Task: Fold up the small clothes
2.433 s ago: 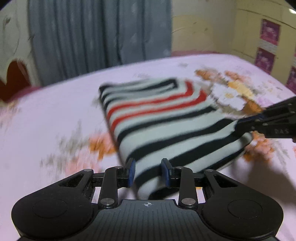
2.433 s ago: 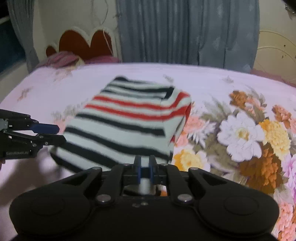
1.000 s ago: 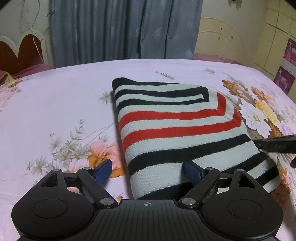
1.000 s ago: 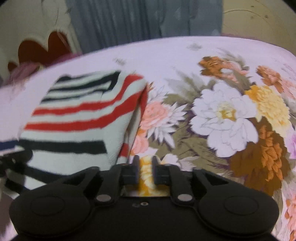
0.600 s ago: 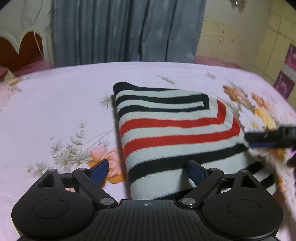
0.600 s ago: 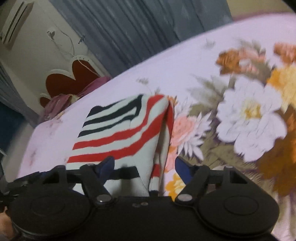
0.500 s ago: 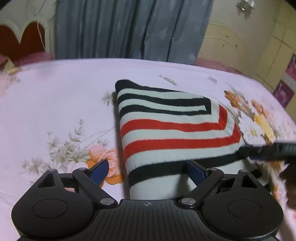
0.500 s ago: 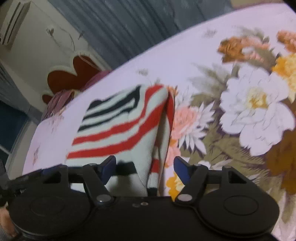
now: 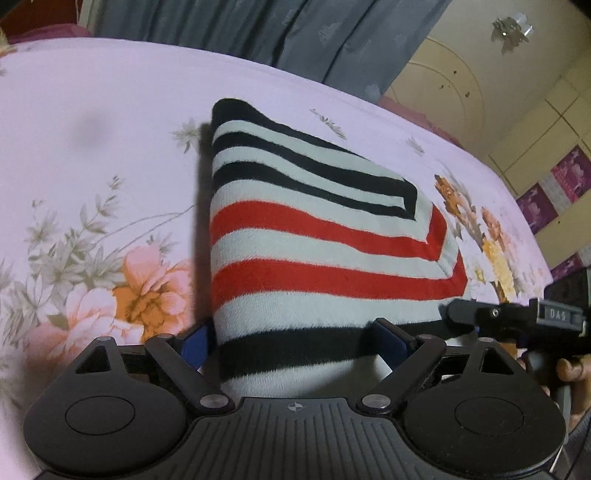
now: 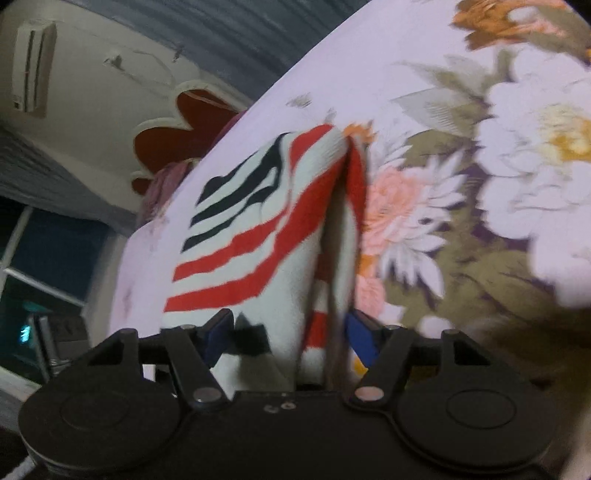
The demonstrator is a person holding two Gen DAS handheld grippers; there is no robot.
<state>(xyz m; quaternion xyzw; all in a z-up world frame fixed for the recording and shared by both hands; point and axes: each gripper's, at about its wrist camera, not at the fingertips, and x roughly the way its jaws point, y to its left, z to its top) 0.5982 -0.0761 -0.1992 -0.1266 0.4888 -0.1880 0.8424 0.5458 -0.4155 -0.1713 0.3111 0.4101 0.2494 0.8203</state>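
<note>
Your left tongs [image 9: 295,339] stand wide apart, their blue pads on either side of the near edge of the folded striped sweater [image 9: 314,240], with the cloth running between them and neither pad pressing on it. Your right tongs [image 10: 290,332] are also spread open, straddling the sweater's near right corner, where the folded layers gape along the edge; the pads do not pinch the fabric. In the left wrist view the right tongs reach in from the right at the sweater's near corner, with your fingers [image 9: 570,369] just visible behind them. The sweater, banded in black, white and red, lies flat on the bed [image 9: 92,110], on a pink sheet printed with flowers. Behind the bed hangs a grey curtain [image 9: 240,29], and a red scalloped headboard [image 10: 184,125] stands against the wall under an air conditioner [image 10: 33,62].
</note>
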